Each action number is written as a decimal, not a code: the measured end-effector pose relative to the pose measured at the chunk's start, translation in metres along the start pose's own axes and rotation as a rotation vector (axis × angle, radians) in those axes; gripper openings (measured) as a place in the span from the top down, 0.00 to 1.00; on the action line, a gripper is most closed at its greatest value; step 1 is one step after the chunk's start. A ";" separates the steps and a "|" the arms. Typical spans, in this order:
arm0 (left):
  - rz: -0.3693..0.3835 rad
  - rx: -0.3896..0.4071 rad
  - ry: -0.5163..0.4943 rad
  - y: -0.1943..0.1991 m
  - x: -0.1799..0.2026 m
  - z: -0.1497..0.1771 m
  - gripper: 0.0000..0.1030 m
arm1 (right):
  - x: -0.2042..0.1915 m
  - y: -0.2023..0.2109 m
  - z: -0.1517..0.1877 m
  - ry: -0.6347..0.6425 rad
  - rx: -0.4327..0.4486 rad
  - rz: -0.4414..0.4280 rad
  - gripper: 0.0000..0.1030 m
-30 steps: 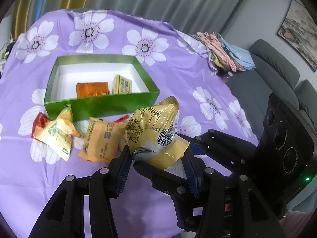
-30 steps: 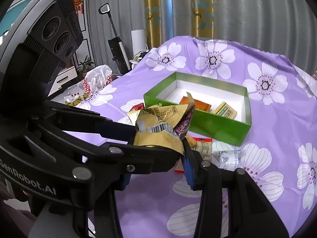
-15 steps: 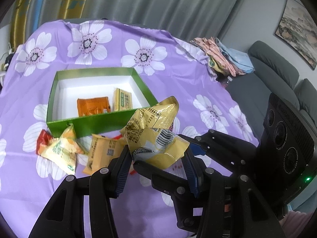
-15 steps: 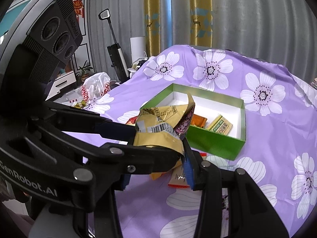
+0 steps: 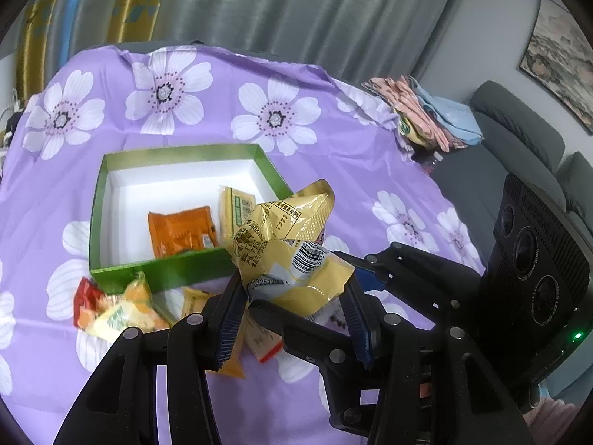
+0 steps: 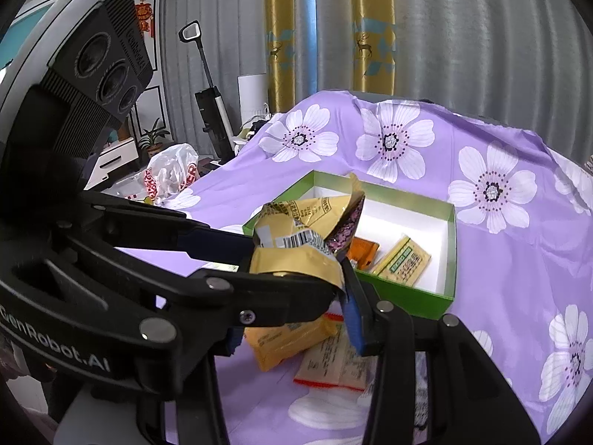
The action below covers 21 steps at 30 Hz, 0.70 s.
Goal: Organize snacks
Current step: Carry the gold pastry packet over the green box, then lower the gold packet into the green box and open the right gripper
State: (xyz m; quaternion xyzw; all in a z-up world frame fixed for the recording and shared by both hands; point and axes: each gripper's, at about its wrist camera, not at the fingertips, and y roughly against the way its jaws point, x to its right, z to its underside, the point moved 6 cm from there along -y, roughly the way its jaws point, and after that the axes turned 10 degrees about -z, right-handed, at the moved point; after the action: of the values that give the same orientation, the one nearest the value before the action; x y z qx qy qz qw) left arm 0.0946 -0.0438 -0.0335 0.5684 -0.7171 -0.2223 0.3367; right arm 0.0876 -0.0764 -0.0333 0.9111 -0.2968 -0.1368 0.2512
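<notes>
A crumpled gold snack bag (image 5: 292,256) is held in the air by both grippers; it also shows in the right wrist view (image 6: 300,248). My left gripper (image 5: 296,307) is shut on its lower part. My right gripper (image 6: 296,296) is shut on the same bag from the other side. Just beyond, a green box (image 5: 174,270) with a white inside holds an orange packet (image 5: 181,231) and a yellow-green packet (image 5: 237,209). The box also shows in the right wrist view (image 6: 450,248). Loose snack packets (image 5: 118,311) lie on the cloth in front of the box.
The table wears a purple cloth with white flowers (image 5: 274,118). Folded clothes (image 5: 426,118) lie at its far right edge, a grey sofa (image 5: 519,141) beyond. More packets (image 6: 333,363) lie under my right gripper. A vacuum (image 6: 211,111) and a plastic bag (image 6: 170,174) stand left.
Both grippers have carried the gold bag forward and higher toward the green box. The view looks more down into the box now.
</notes>
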 end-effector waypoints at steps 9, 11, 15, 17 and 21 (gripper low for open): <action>-0.007 0.001 0.007 -0.016 -0.015 -0.021 0.50 | 0.016 -0.018 -0.014 0.003 0.006 0.000 0.57; 0.001 -0.007 0.015 -0.021 -0.020 -0.026 0.50 | 0.020 -0.023 -0.018 0.009 0.000 0.003 0.57; 0.006 -0.019 0.025 -0.031 -0.031 -0.038 0.51 | 0.029 -0.036 -0.027 0.014 -0.013 -0.001 0.57; 0.014 -0.031 0.038 -0.038 -0.039 -0.045 0.51 | 0.033 -0.043 -0.032 0.017 -0.021 0.001 0.57; 0.019 -0.057 0.073 -0.052 -0.055 -0.057 0.51 | 0.044 -0.063 -0.043 0.001 -0.043 -0.014 0.57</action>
State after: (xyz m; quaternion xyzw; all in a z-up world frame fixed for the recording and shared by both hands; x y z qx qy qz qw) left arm 0.1780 -0.0008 -0.0442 0.5593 -0.7032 -0.2184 0.3808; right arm 0.1691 -0.0423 -0.0356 0.9076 -0.2873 -0.1445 0.2701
